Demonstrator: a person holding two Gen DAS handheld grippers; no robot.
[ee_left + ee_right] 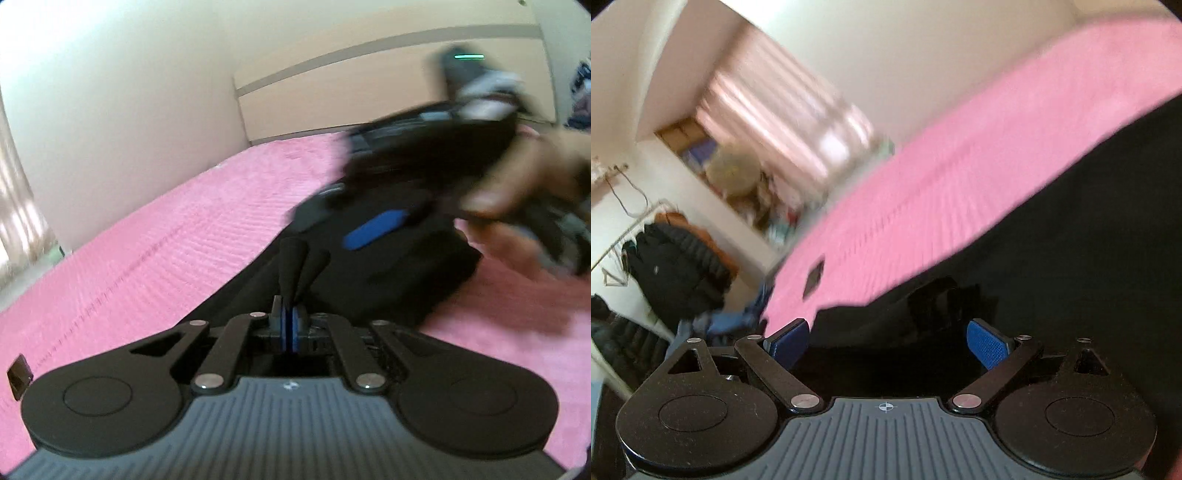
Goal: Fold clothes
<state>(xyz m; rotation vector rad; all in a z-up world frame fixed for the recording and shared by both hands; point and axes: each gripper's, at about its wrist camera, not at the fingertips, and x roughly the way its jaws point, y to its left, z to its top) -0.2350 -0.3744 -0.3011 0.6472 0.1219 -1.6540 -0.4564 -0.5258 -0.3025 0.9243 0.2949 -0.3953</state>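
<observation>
Left wrist view: shows a pink bed (166, 236) filling most of the frame, with a black garment (388, 280) spread over its right half. Looks soft, limp and light. Puckers into a peak where pinched, so probably best taken at an edge or corner, through all the layers, and lifted gently to keep any creases in place.

Left gripper (290, 325): clamped on a raised tuck of the garment. Right gripper (886, 345): spread wide, blue pads apart, nothing between them, low over the cloth.

Hard to make out: kind of garment, sleeves, hems, number of folds already in it, all lost in flat black and blur. Far end cut off in the right wrist view. Hand (517, 177) smeared by motion. Small dark tag (18, 376) on the bed, unreadable.
</observation>
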